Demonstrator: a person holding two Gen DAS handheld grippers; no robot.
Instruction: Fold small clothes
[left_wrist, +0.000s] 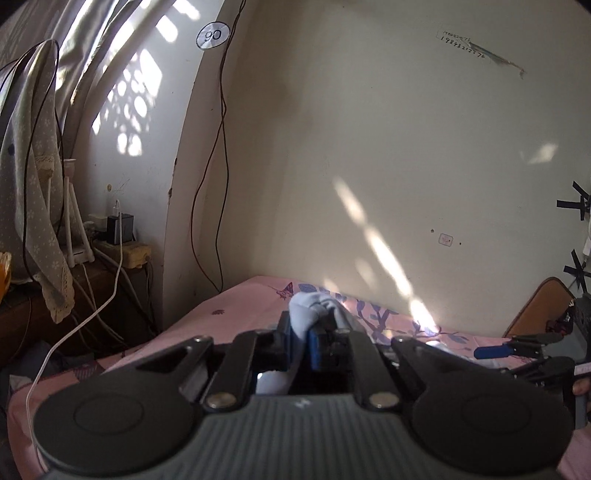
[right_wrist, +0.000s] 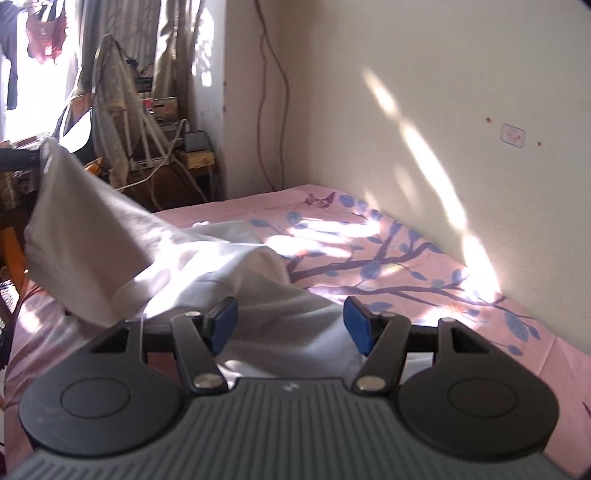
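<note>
While the left gripper (left_wrist: 314, 328) clenches a bunched corner of the white garment (right_wrist: 207, 266) (lifted off the pink floral bedsheet (right_wrist: 424, 258)), the right gripper (right_wrist: 290, 325) hangs released just above its near folds.

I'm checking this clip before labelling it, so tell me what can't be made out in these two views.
- Left wrist view: most of the white garment is hidden behind the left gripper, which is shut on a bunch of it.
- Right wrist view: the garment's near edge is cut off by the open right gripper; what kind of garment it is can't be told.
- Right wrist view: the left gripper is cut by the left edge.
- Left wrist view: the handwriting on the wall is too small to read.
</note>
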